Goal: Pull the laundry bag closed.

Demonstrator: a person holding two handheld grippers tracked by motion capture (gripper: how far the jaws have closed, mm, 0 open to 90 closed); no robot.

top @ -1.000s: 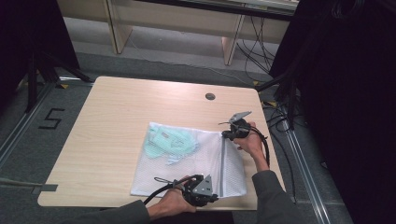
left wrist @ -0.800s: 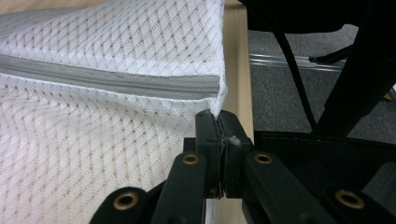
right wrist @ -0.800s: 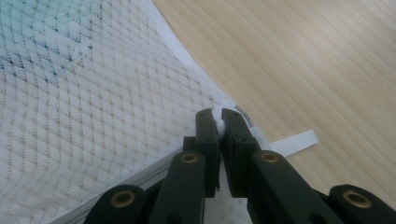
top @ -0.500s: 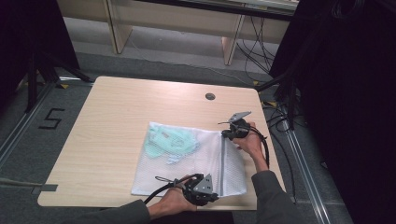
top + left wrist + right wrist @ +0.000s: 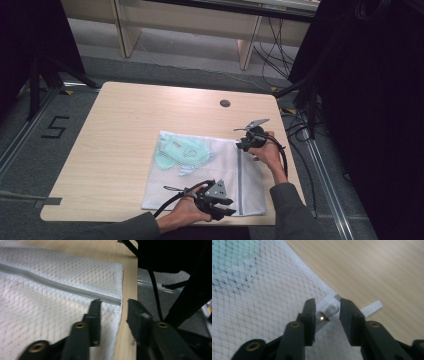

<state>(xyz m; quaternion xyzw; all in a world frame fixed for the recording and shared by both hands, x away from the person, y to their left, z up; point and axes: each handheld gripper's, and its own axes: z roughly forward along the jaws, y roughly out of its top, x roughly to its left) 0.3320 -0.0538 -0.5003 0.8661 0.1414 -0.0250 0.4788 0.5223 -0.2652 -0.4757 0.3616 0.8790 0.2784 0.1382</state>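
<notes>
The mesh bag [image 5: 210, 175] lies flat on the table [image 5: 125, 125] toward its near right corner, with a garment [image 5: 180, 152] inside its left half, the zipper [image 5: 240, 180] running front to back near its right edge, and a round grommet [image 5: 225, 103] behind it

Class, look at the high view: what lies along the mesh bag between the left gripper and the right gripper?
In the high view, the grey zip runs along the mesh bag between the left gripper and right gripper.

The high view looks forward and down over the whole counter [image 5: 125, 125]. Both gripper views sit close above the mesh bag [image 5: 210, 185], which all three share.
</notes>
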